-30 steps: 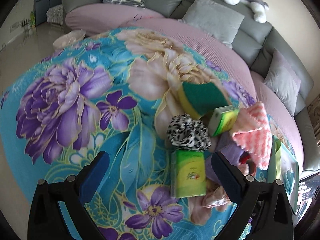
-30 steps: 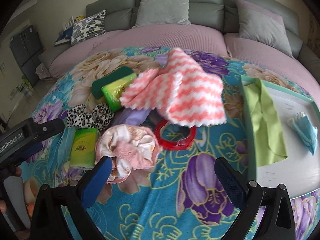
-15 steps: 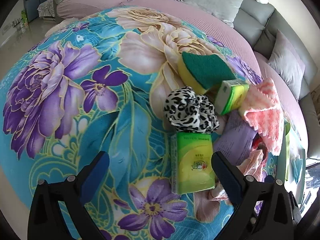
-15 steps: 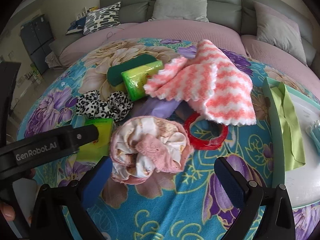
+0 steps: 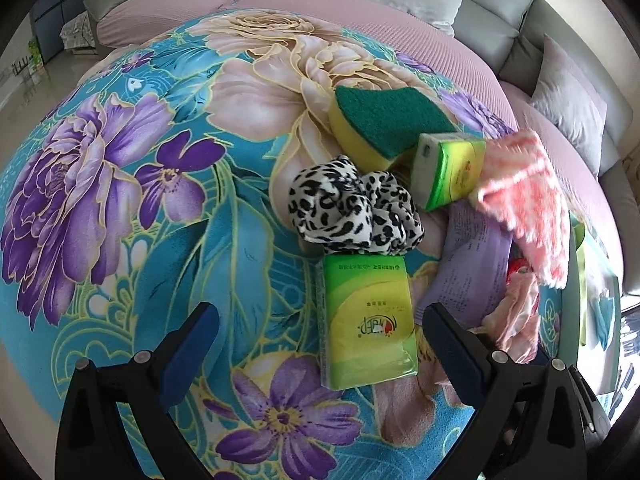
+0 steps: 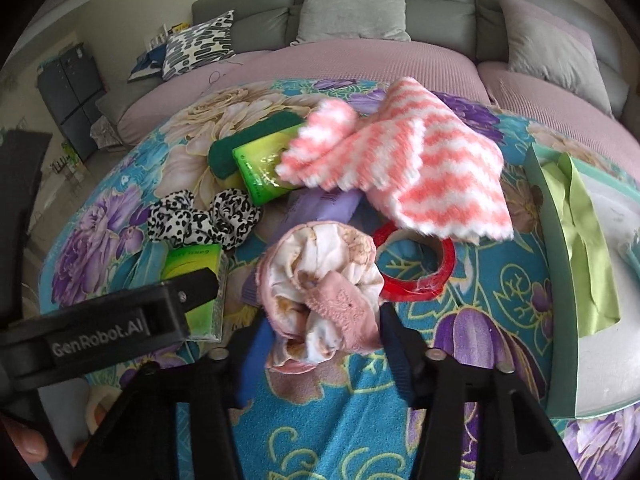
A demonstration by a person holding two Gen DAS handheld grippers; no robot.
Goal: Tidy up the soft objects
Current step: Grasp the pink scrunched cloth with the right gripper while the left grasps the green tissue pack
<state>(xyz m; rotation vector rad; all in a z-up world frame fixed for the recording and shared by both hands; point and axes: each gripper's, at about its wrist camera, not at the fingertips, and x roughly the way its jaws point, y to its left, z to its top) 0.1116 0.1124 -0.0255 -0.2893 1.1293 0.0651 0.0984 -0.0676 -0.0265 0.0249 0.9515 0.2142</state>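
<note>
A pile of soft things lies on the floral cloth. My right gripper [image 6: 320, 344] is shut on a pink and cream scrunchie [image 6: 320, 288]. My left gripper [image 5: 320, 344] is open, with a green tissue pack [image 5: 366, 320] between its fingers, not gripped. Beyond it lie a leopard-print scrunchie [image 5: 352, 210], a second tissue pack [image 5: 450, 170], a green and yellow sponge [image 5: 384, 122] and a pink and white striped cloth [image 6: 408, 164]. The left gripper's body also shows in the right wrist view [image 6: 100, 332].
A red tape ring [image 6: 420, 264] and a purple sheet [image 6: 320, 204] lie under the striped cloth. A white tray with a green rim [image 6: 556, 264] at the right holds a light green cloth [image 6: 588, 248]. A grey sofa with cushions [image 6: 352, 12] curves behind.
My right gripper moved forward and closed on the pink and cream scrunchie. My left gripper moved closer over the green tissue pack and stayed open.
</note>
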